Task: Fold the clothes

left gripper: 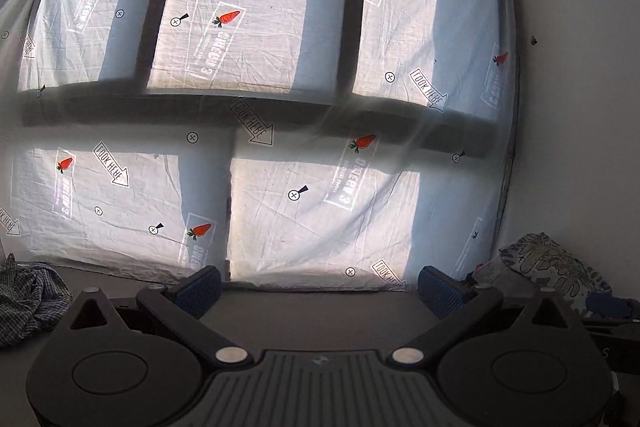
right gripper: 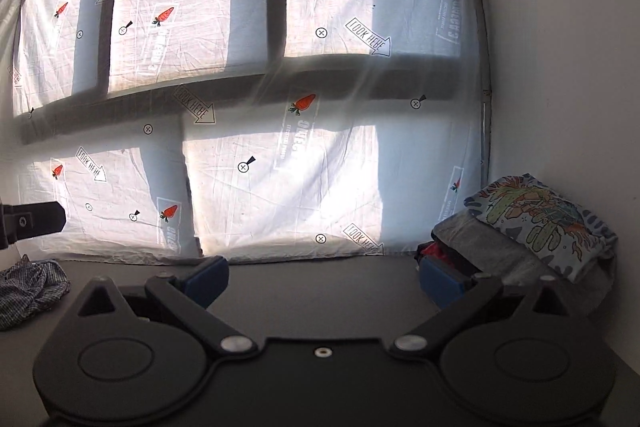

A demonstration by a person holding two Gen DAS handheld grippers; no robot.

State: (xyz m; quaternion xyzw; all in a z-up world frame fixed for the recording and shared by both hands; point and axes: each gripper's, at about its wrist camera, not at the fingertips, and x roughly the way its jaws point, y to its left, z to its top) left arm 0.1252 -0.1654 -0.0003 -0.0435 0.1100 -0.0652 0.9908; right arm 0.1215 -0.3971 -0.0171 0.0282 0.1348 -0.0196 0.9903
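Matte black on both: left gripper [left gripper: 319,291] with ribbed grey centre plate and a small emblem; right gripper [right gripper: 323,283] with smooth black plate and one brass-ringed screw hole. Twin round housings, angled link arms, silver pivot rivets. Blue textured pads [left gripper: 440,289] on the jaws.

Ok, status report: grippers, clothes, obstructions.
Left gripper open, empty. Right gripper open, empty. Checked garment crumpled far left, untouched; folded stack far right by the wall. Nothing between the fingers.
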